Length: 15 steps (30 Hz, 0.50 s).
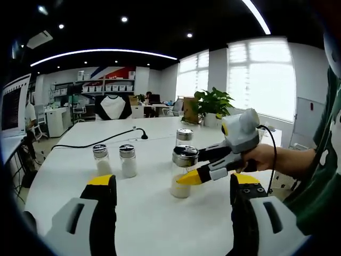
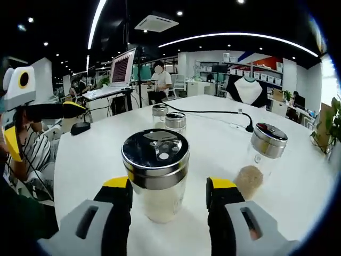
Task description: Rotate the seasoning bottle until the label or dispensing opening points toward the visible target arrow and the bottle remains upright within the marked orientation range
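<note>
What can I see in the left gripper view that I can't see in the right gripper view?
Left gripper view: the right gripper seen from the side, with a hand holding it. Right gripper view: the little holes on top of the seasoning bottle, and a laptop on a desk behind. Both: the white table, two small shakers and a black cable.

two spare shakers (image 1: 113,159) — side by side | black cable (image 1: 101,141) | potted plant (image 1: 213,105)
</note>
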Motion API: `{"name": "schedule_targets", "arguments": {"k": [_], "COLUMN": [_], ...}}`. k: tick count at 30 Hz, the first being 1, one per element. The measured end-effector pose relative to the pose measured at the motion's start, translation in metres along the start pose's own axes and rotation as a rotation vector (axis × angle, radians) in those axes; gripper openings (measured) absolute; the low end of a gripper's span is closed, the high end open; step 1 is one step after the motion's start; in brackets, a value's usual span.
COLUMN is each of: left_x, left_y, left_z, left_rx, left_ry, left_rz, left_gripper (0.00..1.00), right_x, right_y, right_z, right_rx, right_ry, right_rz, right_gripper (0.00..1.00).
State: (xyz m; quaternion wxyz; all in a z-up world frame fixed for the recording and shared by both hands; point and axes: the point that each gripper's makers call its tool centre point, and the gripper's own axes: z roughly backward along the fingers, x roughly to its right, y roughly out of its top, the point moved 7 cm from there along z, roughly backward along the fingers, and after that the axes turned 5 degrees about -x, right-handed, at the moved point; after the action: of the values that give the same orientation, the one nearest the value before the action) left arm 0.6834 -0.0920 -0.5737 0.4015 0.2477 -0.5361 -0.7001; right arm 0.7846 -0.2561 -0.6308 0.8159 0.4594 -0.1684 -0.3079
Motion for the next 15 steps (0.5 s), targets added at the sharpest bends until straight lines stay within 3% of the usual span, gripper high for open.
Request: {"name": "schedule_targets", "arguments": {"k": [9, 15], "left_x": [0.0002, 0.0014], "left_y": [0.0014, 0.0016], "left_z": [0.0000, 0.0006], "left_rx": [0.001, 0.000], "left_ry": [-0.001, 0.002], "left_rz": [-0.004, -0.004], "left_gripper": [0.93, 0.92], "right_x": [-0.0076, -0.0029], "right_y": [0.0057, 0.0079], "right_z": [0.0032, 0.0003], "right_rx": [0.057, 0.089], "right_ry": [0.225, 0.300], "right_rz": [0.004, 0.048], "right_gripper": [0.58, 0.59]}}
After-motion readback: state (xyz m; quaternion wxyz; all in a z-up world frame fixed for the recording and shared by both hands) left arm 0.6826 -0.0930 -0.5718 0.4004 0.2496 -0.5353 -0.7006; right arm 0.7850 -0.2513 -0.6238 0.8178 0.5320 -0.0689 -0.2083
